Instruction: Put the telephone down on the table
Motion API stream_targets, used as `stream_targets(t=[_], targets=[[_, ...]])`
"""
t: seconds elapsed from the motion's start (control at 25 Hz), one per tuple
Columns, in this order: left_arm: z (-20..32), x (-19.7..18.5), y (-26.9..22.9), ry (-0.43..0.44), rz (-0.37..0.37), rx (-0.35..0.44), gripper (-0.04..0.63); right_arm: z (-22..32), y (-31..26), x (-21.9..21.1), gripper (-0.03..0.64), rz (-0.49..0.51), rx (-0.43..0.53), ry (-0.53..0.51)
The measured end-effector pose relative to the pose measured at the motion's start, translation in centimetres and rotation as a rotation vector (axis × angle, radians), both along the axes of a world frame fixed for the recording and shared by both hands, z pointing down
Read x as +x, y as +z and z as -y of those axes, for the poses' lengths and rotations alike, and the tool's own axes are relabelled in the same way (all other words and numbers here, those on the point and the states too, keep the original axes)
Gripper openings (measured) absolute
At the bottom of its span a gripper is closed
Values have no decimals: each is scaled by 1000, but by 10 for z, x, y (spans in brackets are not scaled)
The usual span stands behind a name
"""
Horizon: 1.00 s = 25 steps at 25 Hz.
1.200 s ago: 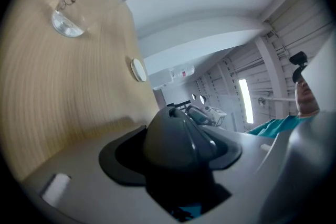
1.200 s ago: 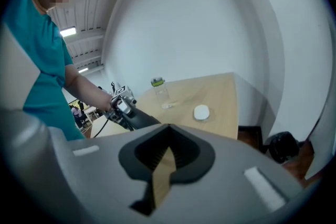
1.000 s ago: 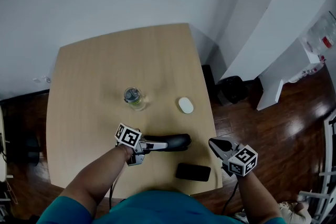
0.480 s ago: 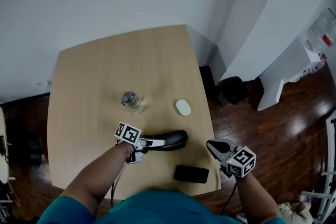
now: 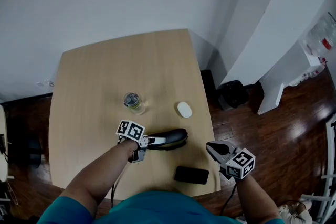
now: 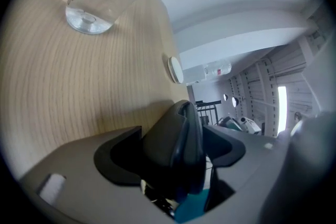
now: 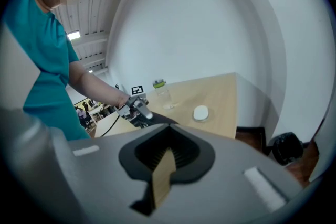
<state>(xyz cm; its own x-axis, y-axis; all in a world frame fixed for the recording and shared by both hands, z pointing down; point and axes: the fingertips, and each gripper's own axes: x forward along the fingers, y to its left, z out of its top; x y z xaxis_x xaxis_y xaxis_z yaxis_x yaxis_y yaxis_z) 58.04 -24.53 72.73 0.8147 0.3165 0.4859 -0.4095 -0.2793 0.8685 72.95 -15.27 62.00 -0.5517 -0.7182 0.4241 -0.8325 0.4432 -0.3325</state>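
Observation:
The black telephone handset (image 5: pixel 172 138) lies lengthways on the wooden table (image 5: pixel 100 76) near its front edge. My left gripper (image 5: pixel 156 141) has the handset's near end between its jaws. In the left gripper view the handset (image 6: pixel 182 139) fills the middle, and the jaws of my left gripper (image 6: pixel 177 145) are opening, with dark gaps beside the handset. My right gripper (image 5: pixel 213 148) hovers just off the table's front right corner, shut and empty. In the right gripper view its jaws (image 7: pixel 165 153) meet with only a thin slit, and the handset (image 7: pixel 153 118) shows beyond.
A clear bottle with a green cap (image 5: pixel 132 100) stands mid-table. A white round mouse (image 5: pixel 184 109) lies to its right. A black smartphone (image 5: pixel 191 174) rests flat at the front edge. The table's right edge drops to a dark wooden floor (image 5: pixel 283 134).
My left gripper has sunk a little and rolled with the handset, whose far end now rests lower on the table. The right gripper has stayed where it was.

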Motion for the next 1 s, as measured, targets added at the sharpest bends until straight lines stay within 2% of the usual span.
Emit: stream_targets(t=[0.32, 0.48, 0.68, 0.84, 1.0], targets=[[7, -5, 6, -21, 146, 57, 413, -2, -5, -5, 3, -6, 10, -10], [9, -7, 7, -25, 168, 93, 422, -1, -7, -8, 3, -10, 15, -18], [9, -11, 8, 18, 195, 187, 428, -2, -11, -9, 3, -15, 19, -22], [19, -20, 9, -14, 232, 234, 430, -2, -13, -11, 3, -15, 27, -32], [22, -27, 4, -10, 236, 285, 430, -2, -13, -13, 3, -21, 29, -37]])
